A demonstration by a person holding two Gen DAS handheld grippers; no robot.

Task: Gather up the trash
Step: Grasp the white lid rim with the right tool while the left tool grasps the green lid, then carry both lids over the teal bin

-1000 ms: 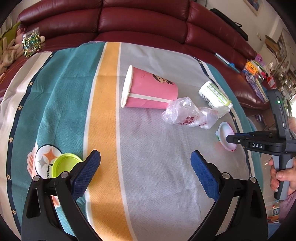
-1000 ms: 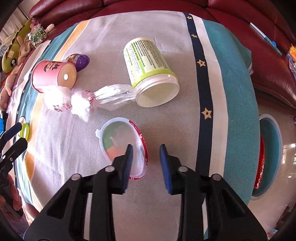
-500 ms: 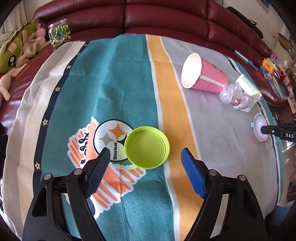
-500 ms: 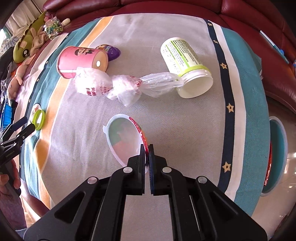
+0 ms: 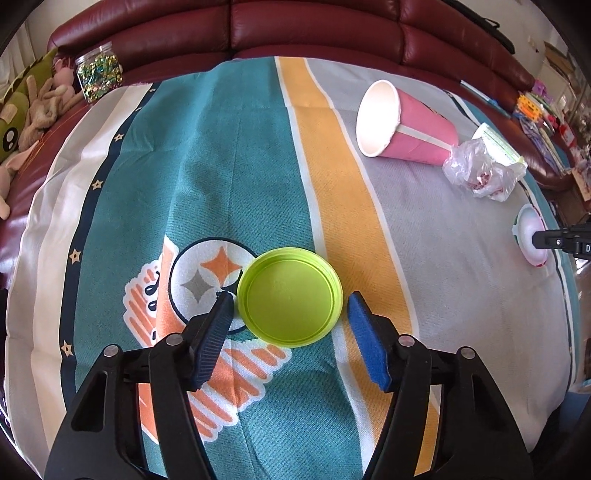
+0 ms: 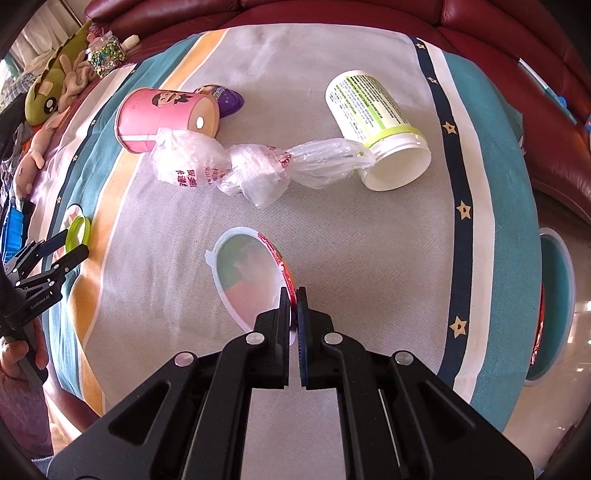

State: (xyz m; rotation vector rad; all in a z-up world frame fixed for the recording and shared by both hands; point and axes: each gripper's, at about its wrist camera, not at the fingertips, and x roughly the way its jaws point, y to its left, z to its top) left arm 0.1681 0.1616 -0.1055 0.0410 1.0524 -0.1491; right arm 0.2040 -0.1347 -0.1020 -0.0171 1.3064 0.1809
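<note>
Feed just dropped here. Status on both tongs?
Left tongs closing around green lid, not gripped. Right tongs shut on white lid rim. Nothing blocking.

Behind my counter's striped cloth (image 5: 229, 155) there's a dark red leather sofa (image 5: 314, 26), a glitter-filled jar (image 5: 99, 75) and some plush toys (image 5: 35, 107).

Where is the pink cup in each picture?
Left wrist view: the pink cup lies on its side at upper right, open end facing us.
Right wrist view: upper left, bottom end facing us.
Shared landmark: the crumpled plastic bag right beside it.
</note>
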